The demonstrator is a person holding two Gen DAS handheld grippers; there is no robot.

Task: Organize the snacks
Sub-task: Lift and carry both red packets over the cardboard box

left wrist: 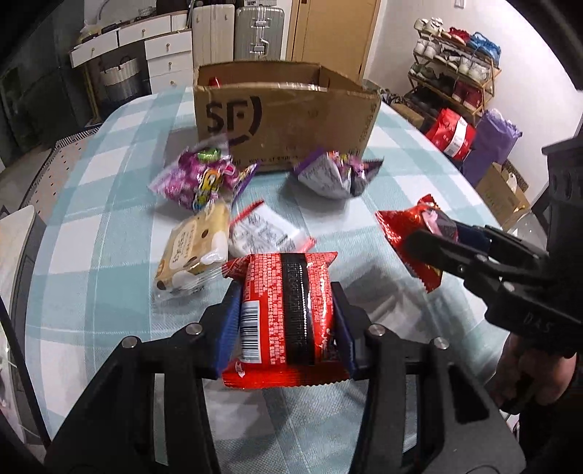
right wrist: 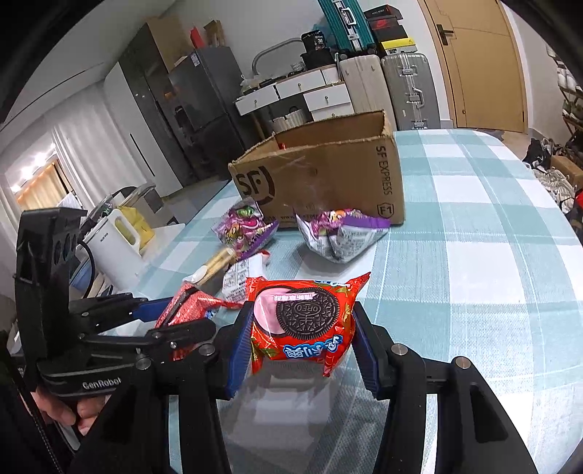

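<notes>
My left gripper (left wrist: 288, 321) is shut on a red snack pack with a black band (left wrist: 288, 310), held above the table; it also shows in the right wrist view (right wrist: 189, 310). My right gripper (right wrist: 302, 331) is shut on a red Oreo pack (right wrist: 302, 321), seen at the right of the left wrist view (left wrist: 411, 233). An open SF cardboard box (left wrist: 284, 120) stands at the far side of the table (right wrist: 320, 171). In front of it lie two purple candy bags (left wrist: 200, 178) (left wrist: 335, 175), a beige biscuit pack (left wrist: 193, 251) and a white pack (left wrist: 266, 233).
The table has a blue and white checked cloth (left wrist: 91, 237). A white kettle (right wrist: 116, 244) stands off the table's left edge. Drawers, suitcases (left wrist: 258, 32), a door and a shoe rack (left wrist: 455, 69) line the room behind.
</notes>
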